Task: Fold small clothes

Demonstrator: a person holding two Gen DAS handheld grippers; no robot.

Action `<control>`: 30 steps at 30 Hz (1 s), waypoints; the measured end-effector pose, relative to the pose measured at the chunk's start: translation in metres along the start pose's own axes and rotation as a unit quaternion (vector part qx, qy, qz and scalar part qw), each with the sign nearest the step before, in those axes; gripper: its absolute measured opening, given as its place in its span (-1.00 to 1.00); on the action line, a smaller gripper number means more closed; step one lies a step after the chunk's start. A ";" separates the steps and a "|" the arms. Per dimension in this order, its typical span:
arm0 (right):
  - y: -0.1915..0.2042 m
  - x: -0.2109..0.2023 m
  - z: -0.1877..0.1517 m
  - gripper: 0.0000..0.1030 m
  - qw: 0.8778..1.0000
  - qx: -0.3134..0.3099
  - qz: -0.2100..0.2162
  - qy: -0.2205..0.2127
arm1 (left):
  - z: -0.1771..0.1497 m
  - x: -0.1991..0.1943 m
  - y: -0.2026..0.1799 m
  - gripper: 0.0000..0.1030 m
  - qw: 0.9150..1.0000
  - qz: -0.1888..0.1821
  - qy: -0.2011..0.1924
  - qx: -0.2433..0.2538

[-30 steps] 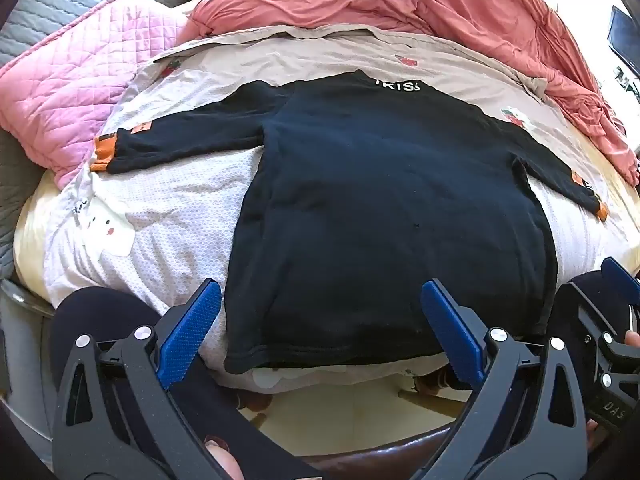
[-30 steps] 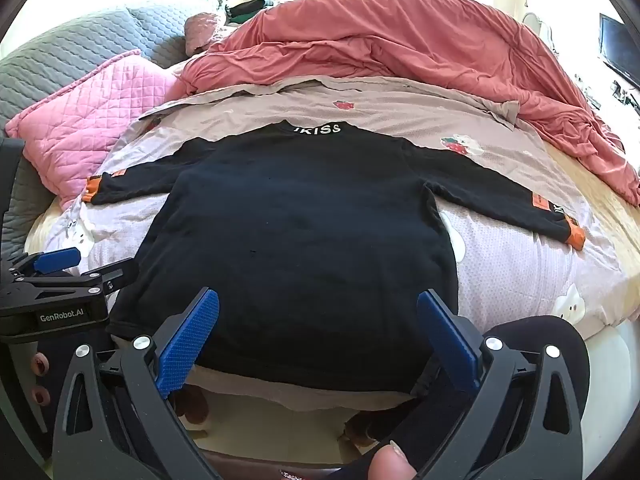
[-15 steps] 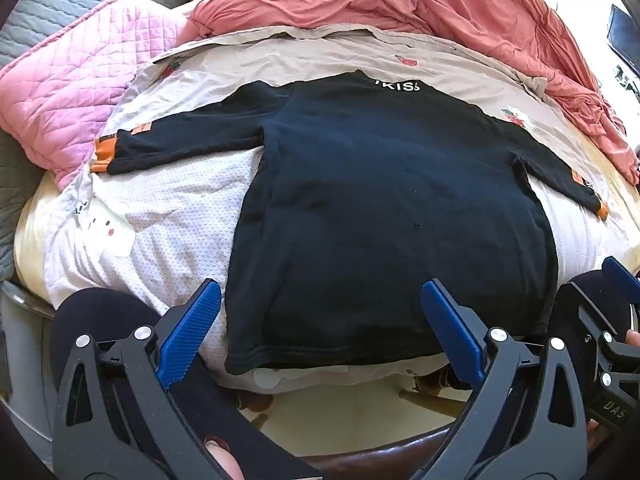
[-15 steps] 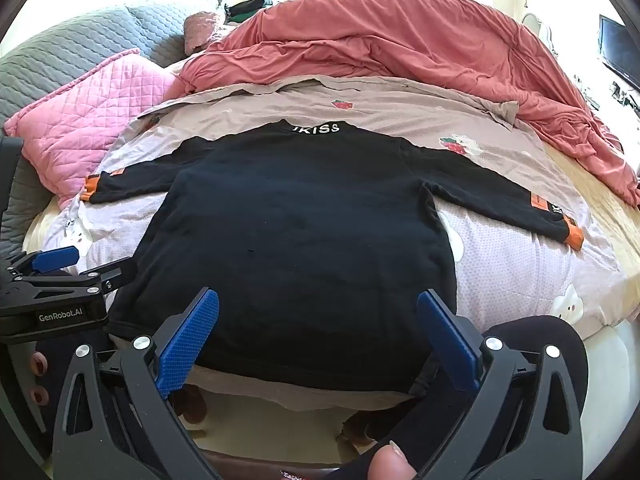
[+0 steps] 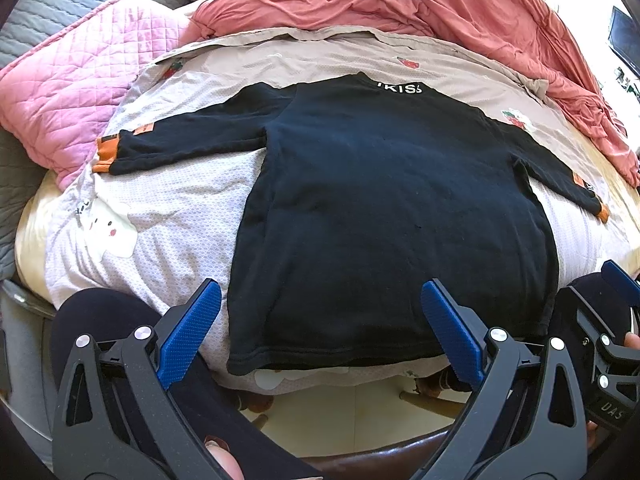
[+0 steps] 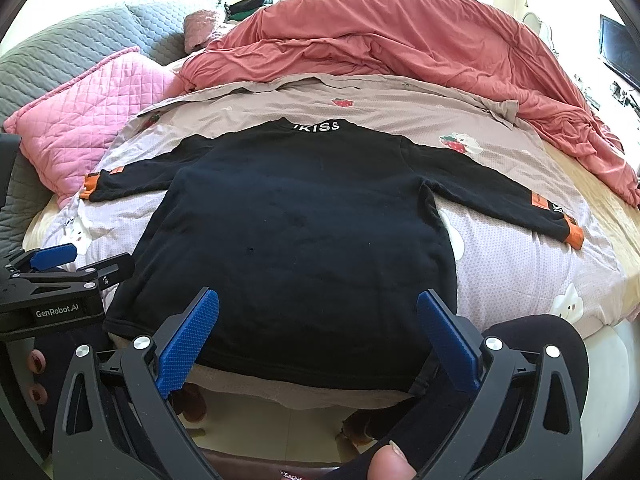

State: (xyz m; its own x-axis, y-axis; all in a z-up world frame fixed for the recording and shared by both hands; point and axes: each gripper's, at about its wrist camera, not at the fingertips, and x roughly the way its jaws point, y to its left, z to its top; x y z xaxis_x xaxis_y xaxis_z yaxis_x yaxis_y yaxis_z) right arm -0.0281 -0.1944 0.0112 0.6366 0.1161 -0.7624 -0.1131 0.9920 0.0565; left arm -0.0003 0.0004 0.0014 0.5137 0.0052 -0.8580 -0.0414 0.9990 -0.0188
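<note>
Sunlight falls across a bed where a black long-sleeved top [image 5: 384, 216] lies spread flat on a pale printed sheet [image 5: 168, 216], both sleeves stretched out sideways and its hem at the near edge of the mattress. The left gripper [image 5: 320, 332] hovers just short of that hem with its blue-padded fingers [image 5: 188, 332] spread wide and nothing between them; the right gripper [image 6: 318, 336] hangs likewise, jaws wide and empty, over the hem's middle. Only the right wrist view shows the right sleeve's orange cuff [image 6: 574, 236] in full (the left view catches it small, at the far edge), and it also shows the left gripper from the side at its left border. The left wrist view gives the clearer look at the left sleeve's cuff [image 5: 106, 154] lying just beside a pink quilted pillow [image 5: 72, 92]. A salmon duvet [image 6: 400, 40] is heaped beyond the collar.
</note>
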 end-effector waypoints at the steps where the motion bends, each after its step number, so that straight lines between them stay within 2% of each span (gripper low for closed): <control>1: 0.000 0.000 0.000 0.92 1.000 0.000 0.000 0.000 | 0.000 0.000 0.000 0.82 1.000 0.000 0.000 0.000; 30: 0.002 0.003 0.000 0.92 1.000 -0.001 0.000 0.004 | -0.001 0.002 -0.003 0.82 1.000 0.004 0.004 0.010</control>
State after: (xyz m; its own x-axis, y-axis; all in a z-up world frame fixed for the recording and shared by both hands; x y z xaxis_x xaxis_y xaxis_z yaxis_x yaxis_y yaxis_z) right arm -0.0265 -0.1926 0.0090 0.6312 0.1147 -0.7671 -0.1134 0.9920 0.0550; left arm 0.0005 -0.0024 -0.0007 0.5064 0.0137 -0.8622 -0.0294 0.9996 -0.0013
